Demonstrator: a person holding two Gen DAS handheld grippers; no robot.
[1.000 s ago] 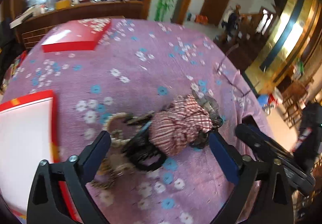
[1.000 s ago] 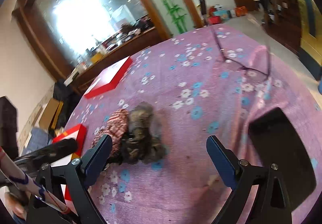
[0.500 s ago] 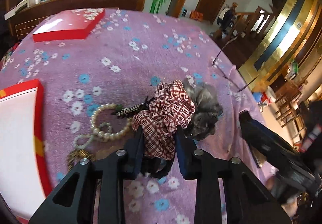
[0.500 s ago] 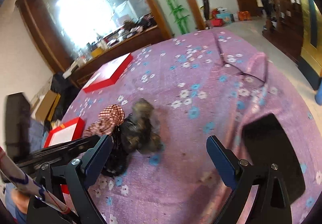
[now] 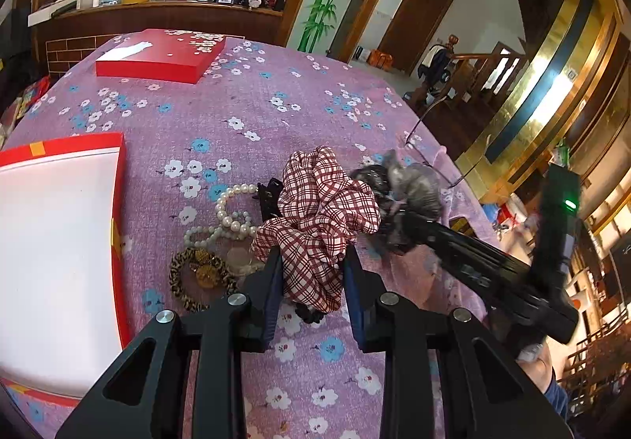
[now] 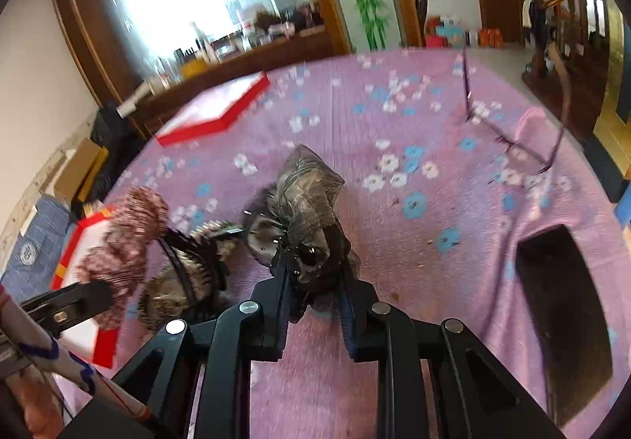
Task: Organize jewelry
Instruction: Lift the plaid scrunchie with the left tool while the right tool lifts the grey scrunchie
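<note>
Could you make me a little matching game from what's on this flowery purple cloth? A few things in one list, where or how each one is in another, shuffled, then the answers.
Things:
1. plaid scrunchie
2. grey gauzy hair bow
3. pearl strand
4. closed red box

Where or how:
A. at the far end of the cloth
B. pinched between the left tongs
C. lying loose beside the open red box
D. between the closing right tongs

Pairs: 1-B, 2-D, 3-C, 4-A
</note>
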